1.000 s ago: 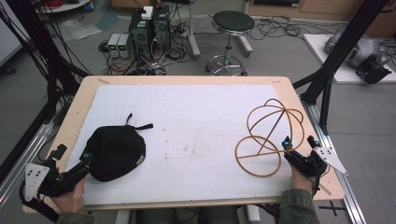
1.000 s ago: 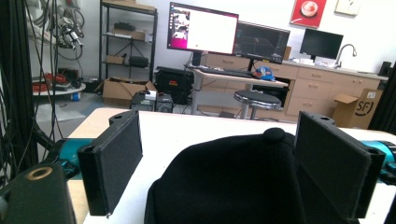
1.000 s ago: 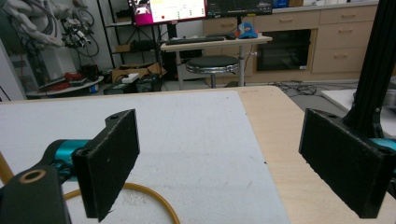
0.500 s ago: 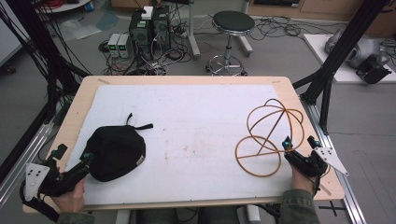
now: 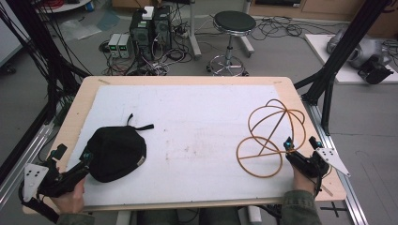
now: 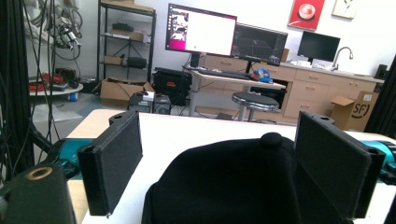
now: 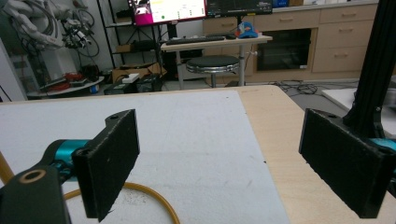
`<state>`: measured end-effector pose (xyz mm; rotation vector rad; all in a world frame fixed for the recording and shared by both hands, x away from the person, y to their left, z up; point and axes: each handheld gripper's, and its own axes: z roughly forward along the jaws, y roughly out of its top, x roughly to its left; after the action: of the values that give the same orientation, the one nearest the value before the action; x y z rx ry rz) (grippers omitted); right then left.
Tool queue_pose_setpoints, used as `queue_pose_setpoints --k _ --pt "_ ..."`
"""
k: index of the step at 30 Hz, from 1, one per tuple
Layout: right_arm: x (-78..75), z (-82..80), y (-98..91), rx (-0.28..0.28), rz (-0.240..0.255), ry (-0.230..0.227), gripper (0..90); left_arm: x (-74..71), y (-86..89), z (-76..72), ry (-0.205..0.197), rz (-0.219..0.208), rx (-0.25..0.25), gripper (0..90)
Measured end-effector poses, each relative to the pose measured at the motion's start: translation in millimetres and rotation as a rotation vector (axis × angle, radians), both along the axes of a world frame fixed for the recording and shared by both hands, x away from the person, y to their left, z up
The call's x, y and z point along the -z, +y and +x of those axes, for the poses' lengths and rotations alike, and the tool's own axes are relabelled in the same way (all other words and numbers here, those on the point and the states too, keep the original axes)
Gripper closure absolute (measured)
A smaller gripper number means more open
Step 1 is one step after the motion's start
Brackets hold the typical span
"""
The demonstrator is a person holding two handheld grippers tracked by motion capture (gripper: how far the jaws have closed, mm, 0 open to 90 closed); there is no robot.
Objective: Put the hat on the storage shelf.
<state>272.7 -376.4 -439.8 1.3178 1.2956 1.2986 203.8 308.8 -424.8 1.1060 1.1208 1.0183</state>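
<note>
A black cap [image 5: 115,152] lies on the white mat at the near left. My left gripper [image 5: 73,153] stands open at the cap's left side. In the left gripper view the cap [image 6: 233,186] bulges up between the two spread jaws of the left gripper [image 6: 219,126], and I cannot tell whether they touch it. An orange wire frame of looped hoops [image 5: 270,136] rests at the near right. My right gripper [image 5: 300,144] is open just beside the frame's near right edge. In the right gripper view the right gripper [image 7: 219,121] holds nothing, and a curve of orange wire [image 7: 149,198] lies by its left jaw.
The white mat [image 5: 197,117] covers most of the wooden table [image 5: 305,187]. Black frame posts [image 5: 335,61] rise past the right edge. A stool [image 5: 233,23] and computer boxes [image 5: 148,28] stand on the floor beyond the far edge.
</note>
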Motion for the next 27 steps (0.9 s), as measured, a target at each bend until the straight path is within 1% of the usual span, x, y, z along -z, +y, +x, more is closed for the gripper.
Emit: queue_pose_setpoints --k 2,4,5,6,9,14,17,18,19,20,21,22,23,24,25,26,27 --pt "0.2 0.1 -0.3 -0.001 0.0 0.001 11.5 -0.9 -1.1 0.5 0.0 0.003 0.008 16.0" --pt "0.1 0.0 -0.2 -0.002 0.002 0.0 11.5 -3.0 -2.0 1.8 -0.001 -0.001 0.034 16.1" --pt "0.0 0.0 -0.2 -0.003 0.003 0.0 11.5 -3.0 -2.0 1.8 -0.001 -0.001 0.034 16.2" --pt "-0.1 -0.1 -0.1 -0.003 0.003 0.0 11.5 -6.3 -2.8 3.5 0.001 -0.003 0.055 16.2" --pt "0.2 -0.1 -0.2 -0.005 0.005 0.004 11.5 -9.0 -3.7 4.4 0.004 0.004 0.068 16.3" --pt "0.3 0.3 -1.0 -0.004 0.003 -0.002 11.5 -14.2 -9.0 10.3 0.042 0.026 0.099 16.3" --pt "0.3 0.5 -1.4 -0.002 0.005 -0.001 11.6 -14.7 -11.3 12.5 0.052 0.029 0.113 17.0" --pt "0.3 0.2 -1.6 -0.001 0.007 0.0 11.5 -15.0 -13.9 14.8 0.07 0.045 0.121 17.0" --pt "0.3 0.2 -1.7 0.0 0.008 0.0 11.5 -15.0 -13.9 14.8 0.07 0.045 0.121 17.0" --pt "0.3 0.0 -1.9 -0.001 0.007 0.001 11.5 -15.0 -16.0 17.3 0.093 0.065 0.131 17.0" --pt "0.4 -0.1 -2.2 -0.002 0.007 0.001 11.5 -15.0 -16.0 17.3 0.093 0.065 0.131 17.0" --pt "0.4 -0.2 -2.7 -0.001 0.004 0.0 11.5 -14.7 -18.1 19.6 0.12 0.086 0.133 17.1" --pt "0.4 -0.2 -2.7 -0.001 0.004 0.0 11.5 -14.7 -18.1 19.6 0.12 0.086 0.133 17.0" --pt "0.3 -0.5 -3.0 0.002 0.008 -0.002 11.5 -14.5 -19.1 21.7 0.141 0.094 0.141 17.0" --pt "0.3 -0.6 -3.3 0.002 0.006 0.0 11.5 -14.5 -19.1 21.7 0.141 0.094 0.141 17.1" --pt "0.4 -0.5 -3.5 0.001 0.006 -0.001 11.5 -14.1 -20.0 24.5 0.174 0.105 0.147 17.0" --pt "0.4 -0.5 -3.2 0.001 0.011 0.001 11.5 -14.1 -20.0 24.5 0.174 0.105 0.147 17.1"
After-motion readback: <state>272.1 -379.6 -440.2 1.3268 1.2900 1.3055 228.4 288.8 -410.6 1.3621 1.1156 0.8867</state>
